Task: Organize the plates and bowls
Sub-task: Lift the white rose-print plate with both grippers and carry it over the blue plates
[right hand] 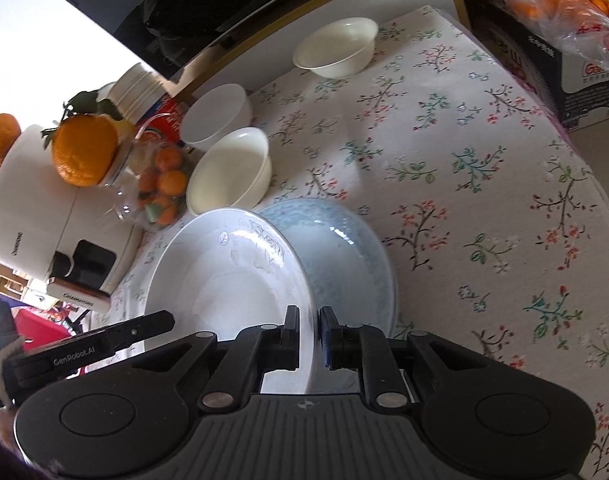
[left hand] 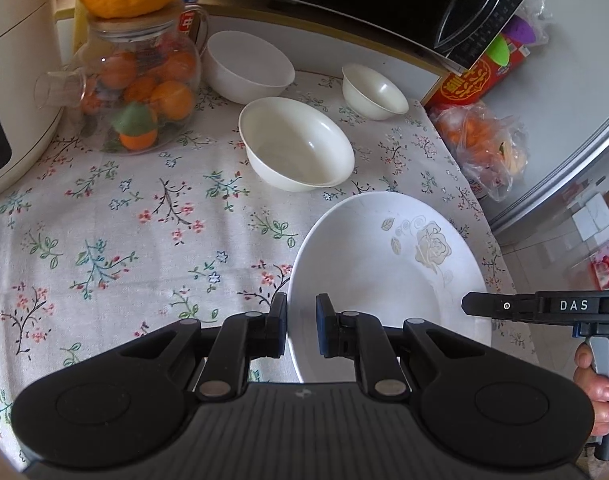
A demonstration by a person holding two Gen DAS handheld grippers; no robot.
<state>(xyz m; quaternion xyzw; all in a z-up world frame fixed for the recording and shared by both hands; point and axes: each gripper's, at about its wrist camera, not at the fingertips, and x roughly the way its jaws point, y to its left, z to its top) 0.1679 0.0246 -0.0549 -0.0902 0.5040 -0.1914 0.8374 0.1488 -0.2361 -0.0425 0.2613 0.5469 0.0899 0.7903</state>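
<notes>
Both pairs of jaws are pinched on opposite rims of one white round porcelain plate with a pale rose print (left hand: 388, 264): the left gripper (left hand: 301, 330) clamps its near left edge, the right gripper (right hand: 309, 334) its right edge. In the right wrist view that plate sits over a pale blue embossed plate (right hand: 344, 248) on the floral tablecloth (left hand: 116, 240). Three cream bowls stand beyond, the nearest cream bowl (left hand: 296, 144) just behind the plates.

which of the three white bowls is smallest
The small bowl standing alone by the red box, apart from the two bigger bowls beside the glass jar.
</notes>
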